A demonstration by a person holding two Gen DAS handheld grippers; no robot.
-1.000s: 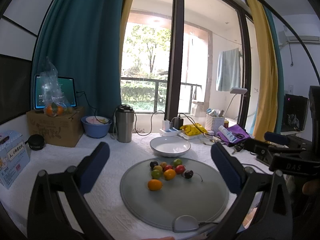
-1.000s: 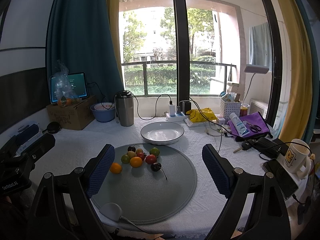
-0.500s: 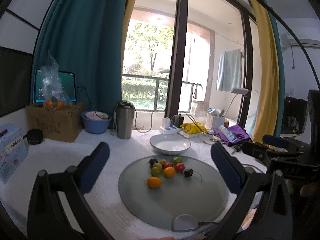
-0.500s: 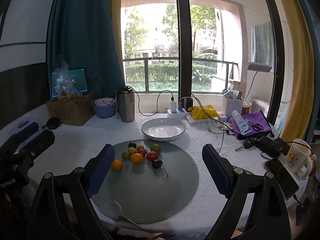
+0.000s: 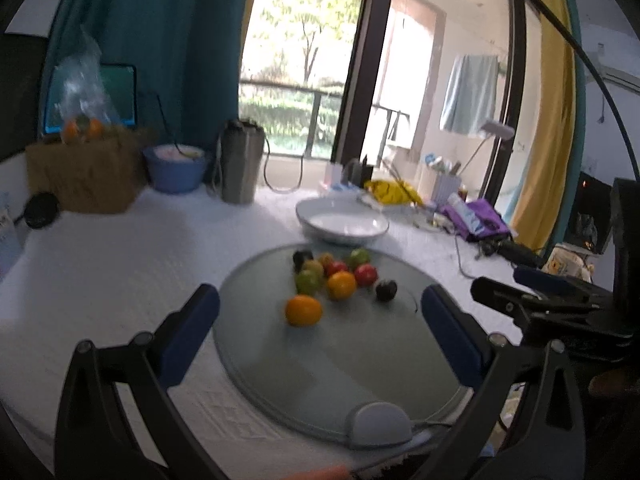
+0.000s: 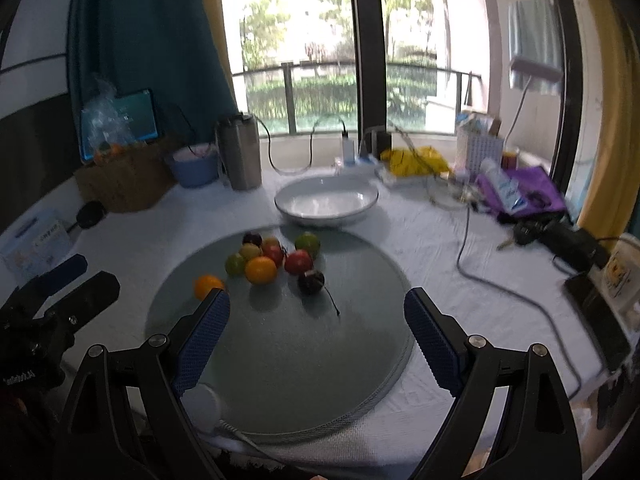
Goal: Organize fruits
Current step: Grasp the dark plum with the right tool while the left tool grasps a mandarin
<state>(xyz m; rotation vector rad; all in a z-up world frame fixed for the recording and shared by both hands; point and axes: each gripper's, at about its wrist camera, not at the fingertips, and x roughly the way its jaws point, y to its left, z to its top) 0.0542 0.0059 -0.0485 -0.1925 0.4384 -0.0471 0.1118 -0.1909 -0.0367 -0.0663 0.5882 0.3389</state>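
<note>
On the round grey mat (image 6: 280,344), small fruits (image 6: 276,258) blurred, one orange (image 6: 206,285) half hidden behind a finger, left gripper (image 5: 320,322) and right gripper (image 6: 316,330) both spread wide, empty, glossy white bowl (image 6: 326,200) behind.

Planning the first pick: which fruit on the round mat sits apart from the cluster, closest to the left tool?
The orange fruit at the mat's near-left; it lies alone, clear of the cluster, nearest the left tool.

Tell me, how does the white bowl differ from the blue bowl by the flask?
The white bowl is wide and shallow; the blue bowl is narrower and deeper. The white bowl looks empty and sits beside the round mat; the blue one holds something and stands farther back. Both rest upright on the table.
</note>
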